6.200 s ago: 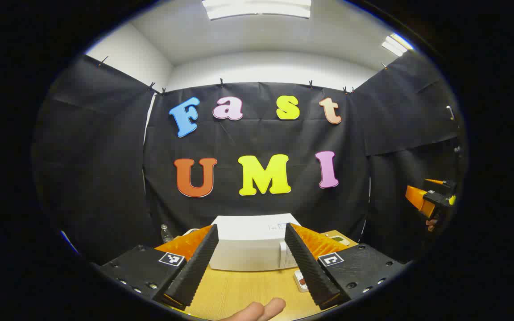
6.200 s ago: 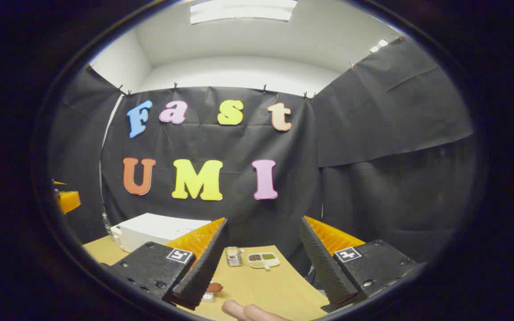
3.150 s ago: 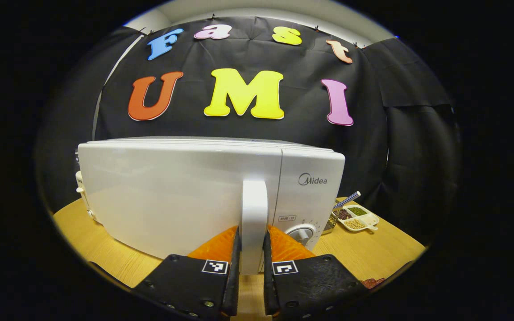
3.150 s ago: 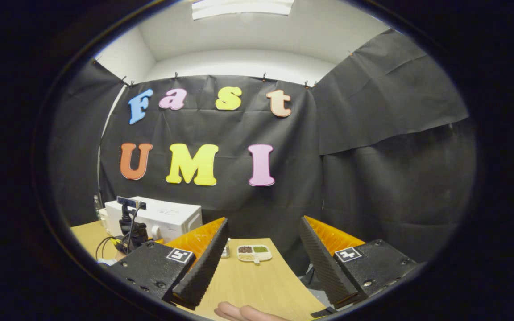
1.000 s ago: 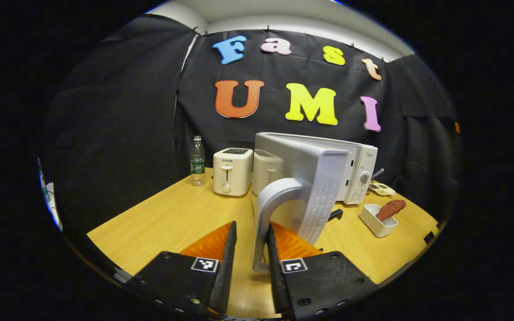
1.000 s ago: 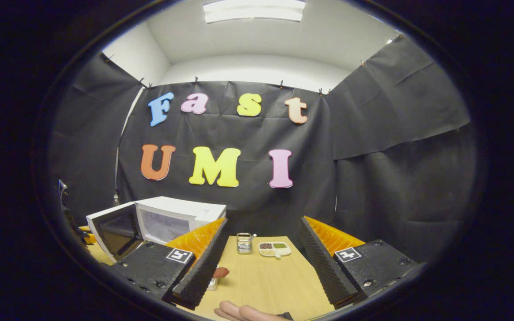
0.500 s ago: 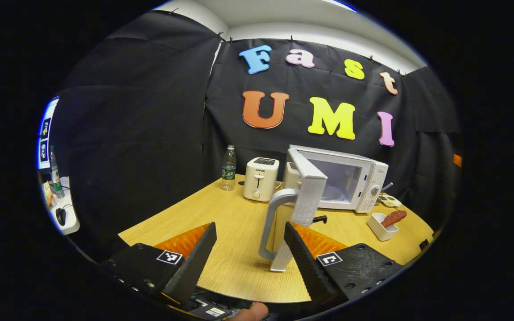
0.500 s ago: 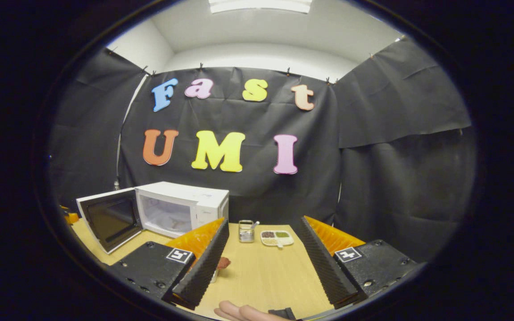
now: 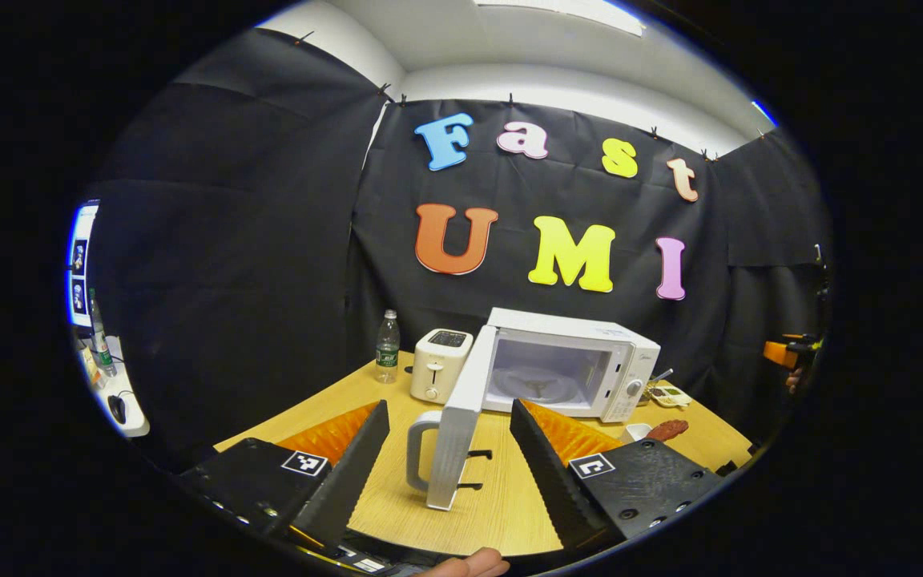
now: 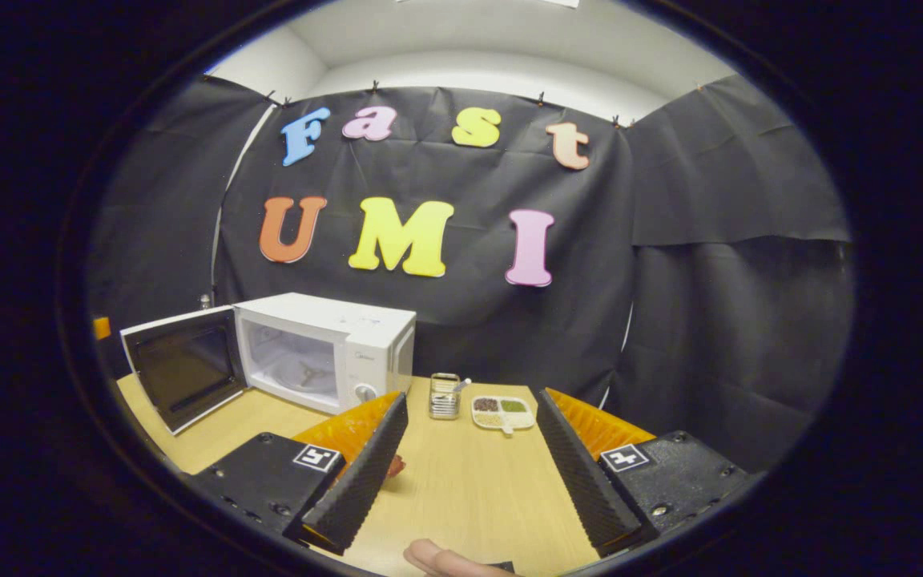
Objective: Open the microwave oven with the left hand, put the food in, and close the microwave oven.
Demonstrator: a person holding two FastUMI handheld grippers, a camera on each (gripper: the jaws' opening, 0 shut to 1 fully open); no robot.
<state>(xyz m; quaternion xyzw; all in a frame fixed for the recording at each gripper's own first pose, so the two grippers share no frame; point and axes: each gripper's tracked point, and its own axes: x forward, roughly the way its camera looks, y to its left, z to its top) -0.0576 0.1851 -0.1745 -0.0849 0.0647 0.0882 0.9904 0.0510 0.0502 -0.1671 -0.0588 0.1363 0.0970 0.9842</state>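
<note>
1. The microwave oven (image 9: pixel 566 373) stands at the back of the bench (image 9: pixel 333 409), and its door (image 9: pixel 457 425) is swung out wide toward the left gripper view, so the white cavity is visible.
2. The left gripper (image 9: pixel 449 461) has its jaws wide apart and holds nothing; the door handle (image 9: pixel 416 449) shows between them but apart from both.
3. The right gripper (image 10: pixel 469 469) also has its jaws wide and empty, above bare bench.
4. The food (image 9: pixel 667 430), a reddish-brown oblong piece, rests in a small white dish (image 9: pixel 636 432) on the bench, in front of the oven's control side. In the right gripper view it is half hidden behind the left jaw (image 10: pixel 394 465).
5. In my judgement the food is soft and light, maybe a little greasy, while the dish is stiff. It seems safer to take hold on the dish rim, with a gentle squeeze, and to keep it level.
6. The long axis of the food lies tilted, with one end raised over the dish edge; I cannot tell more exactly.
7. Opening looks done; what is left is to carry the food into the cavity and close the door.
</note>
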